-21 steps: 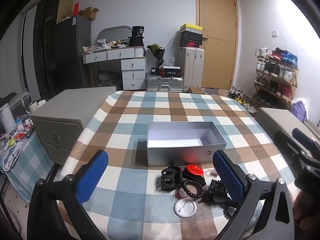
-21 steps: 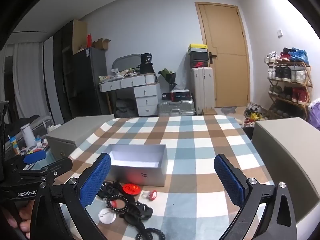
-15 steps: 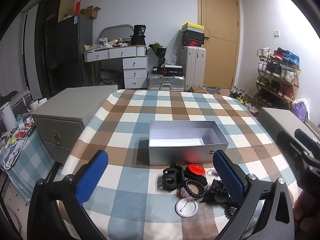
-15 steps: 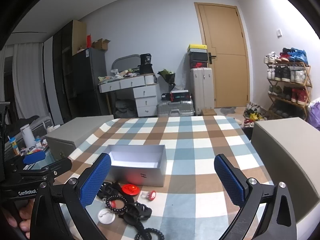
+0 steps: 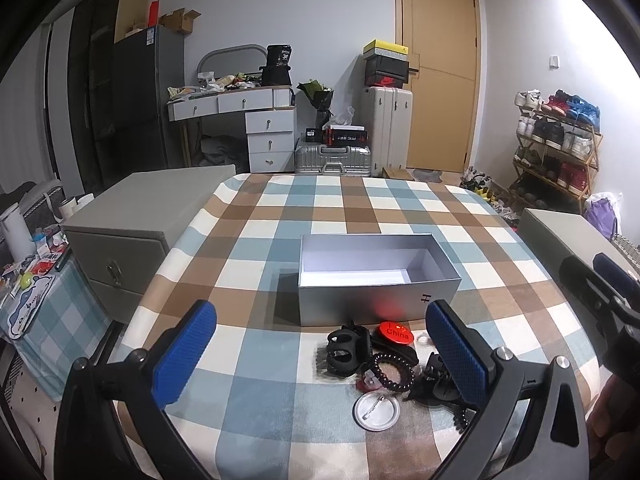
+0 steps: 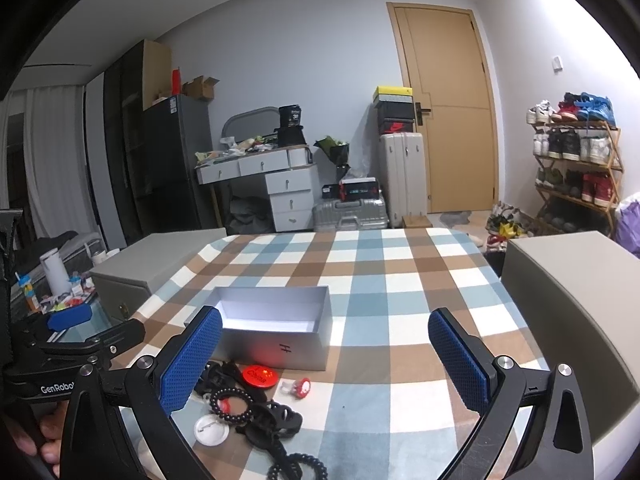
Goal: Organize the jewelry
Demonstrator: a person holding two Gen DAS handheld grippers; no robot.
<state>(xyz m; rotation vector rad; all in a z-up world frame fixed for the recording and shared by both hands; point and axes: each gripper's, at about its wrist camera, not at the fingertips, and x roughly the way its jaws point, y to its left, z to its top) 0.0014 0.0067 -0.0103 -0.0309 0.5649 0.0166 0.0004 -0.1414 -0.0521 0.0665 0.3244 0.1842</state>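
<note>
1. The left gripper hovers above the near edge of the table; its jaws stand fully apart with nothing between the pads.
2. The right gripper hangs over the table too, its jaws spread just as wide and holding nothing.
3. A grey box sits open and empty near the middle of the checked cloth.
4. The jewelry lies in a small heap on the table just in front of the box, on the near side.
5. In the heap: a red badge close against the box wall, a black claw clip to its left, a dark bead bracelet below the badge, and a white round badge nearest the edge.
6. From the right wrist view, a small red-and-clear ring lies a little apart to the right of the heap, and a black coil tie lies nearest the camera.
7. A person's fingers grip the left gripper's handle at the lower left of that view.
</note>
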